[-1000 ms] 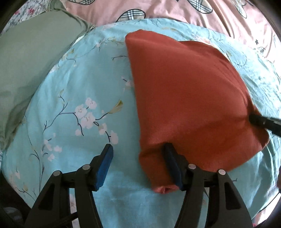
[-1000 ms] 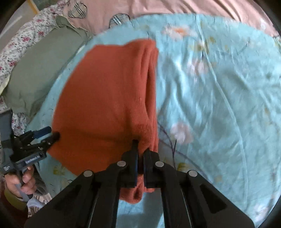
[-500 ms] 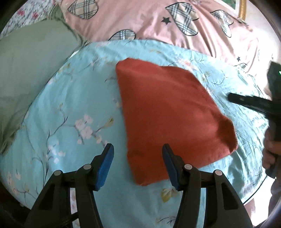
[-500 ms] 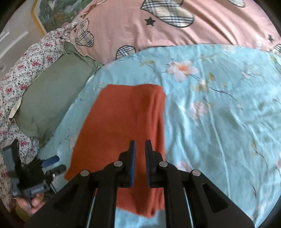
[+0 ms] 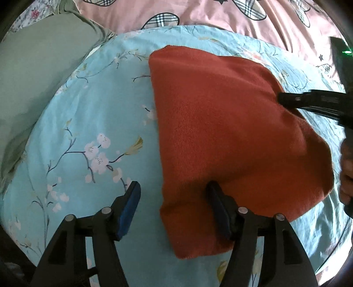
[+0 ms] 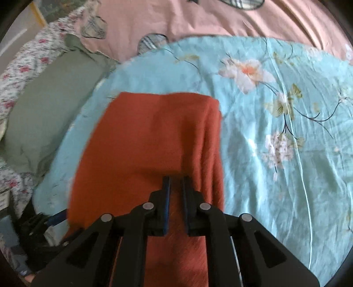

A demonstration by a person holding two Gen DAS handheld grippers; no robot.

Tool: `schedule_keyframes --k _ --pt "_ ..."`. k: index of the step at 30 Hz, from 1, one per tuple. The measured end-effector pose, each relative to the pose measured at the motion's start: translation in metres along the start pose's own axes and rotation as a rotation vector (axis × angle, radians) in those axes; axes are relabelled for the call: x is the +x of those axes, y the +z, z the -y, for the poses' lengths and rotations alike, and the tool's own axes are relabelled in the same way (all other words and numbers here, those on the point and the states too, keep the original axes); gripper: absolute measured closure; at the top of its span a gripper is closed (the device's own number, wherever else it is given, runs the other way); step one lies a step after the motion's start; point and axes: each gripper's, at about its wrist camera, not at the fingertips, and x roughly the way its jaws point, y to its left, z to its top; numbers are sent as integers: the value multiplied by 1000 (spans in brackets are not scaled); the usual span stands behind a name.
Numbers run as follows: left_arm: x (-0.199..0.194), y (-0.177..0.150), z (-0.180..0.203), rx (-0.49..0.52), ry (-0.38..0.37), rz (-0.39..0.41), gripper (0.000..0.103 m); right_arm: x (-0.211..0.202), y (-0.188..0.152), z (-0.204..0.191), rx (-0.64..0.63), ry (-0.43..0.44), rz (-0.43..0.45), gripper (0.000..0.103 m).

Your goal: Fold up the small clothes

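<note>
The left hand-held gripper (image 5: 173,206) has matte black angular finger arms with triangular cut-outs, silver round screws and blue pads. The right hand-held gripper (image 6: 175,194) looks the same, with thin blue-edged pads.

Both wrist cameras look steeply down from close above; each frames the folded rust-orange knit garment (image 5: 231,136) (image 6: 150,141) on the pale-blue floral sheet (image 5: 88,132) (image 6: 275,154) from opposite sides.

Lay folded flat: rust-orange knit garment (image 5: 231,132) on light-blue floral bedspread (image 5: 92,123), beside green pillow (image 5: 33,72) and pink quilt (image 5: 220,19).
</note>
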Motion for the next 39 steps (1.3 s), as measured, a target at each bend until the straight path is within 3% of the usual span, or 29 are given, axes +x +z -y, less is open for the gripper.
schedule_keyframes --k 5,8,9,14,16,18,28,33,39 --pt "-12 -11 -1 -4 20 -2 38 -35 -56 -13 -40 18 -17 87" --pt "-13 -22 0 7 42 -10 38 -23 -88 -2 -63 -85 -93 82" --pt "-12 -23 2 10 46 -13 38 -19 -95 4 -48 -78 -100 82" --pt "-26 -24 4 6 71 -14 37 -36 -93 12 60 -6 -50 80" --pt "-36 -25 2 -7 73 -6 31 -49 -94 8 56 3 -26 67" --pt "-44 -28 -1 -22 72 4 23 -61 -97 8 60 13 -7 47" --pt "-65 -49 -3 -19 129 15 21 -108 -131 13 90 -26 33 44" --pt "-70 -63 -6 -16 166 7 21 -120 -148 10 76 -40 24 29" --pt "-85 -78 -5 -4 207 7 21 -126 -160 -2 44 -55 3 25"
